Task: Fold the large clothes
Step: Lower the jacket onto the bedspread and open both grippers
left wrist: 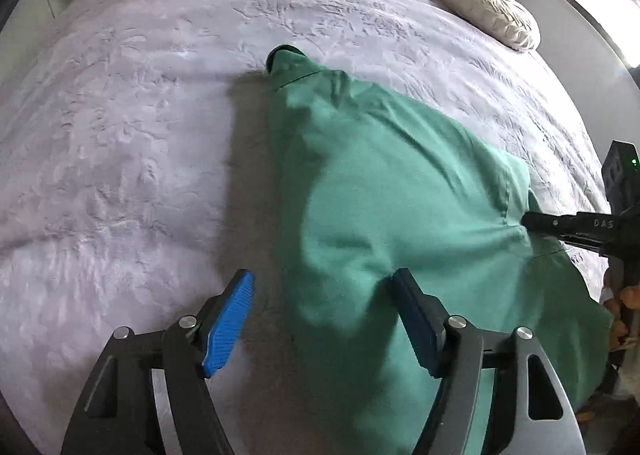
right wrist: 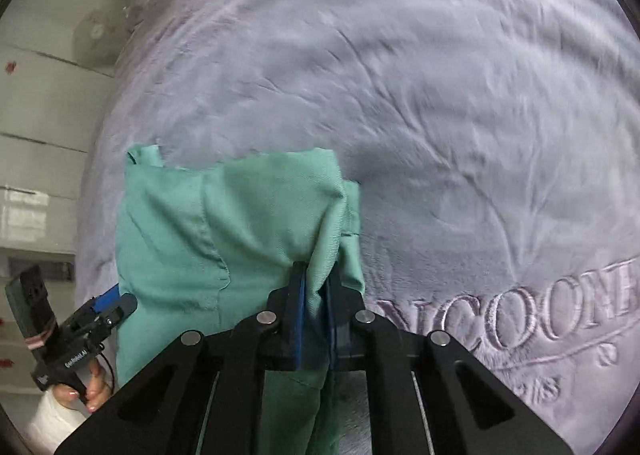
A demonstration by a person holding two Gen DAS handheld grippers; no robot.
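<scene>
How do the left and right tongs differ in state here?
The left tongs stand open, blue pads wide apart, while the right tongs are shut on a pinch of the green garment. Cloth merely drapes over one left finger, with no grip; the right tongs bunch and pull the fabric taut. Both hover low over the lilac blanket at the garment's edge.

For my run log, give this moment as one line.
left hand-held gripper: open | right hand-held gripper: shut on green garment | blanket
</scene>
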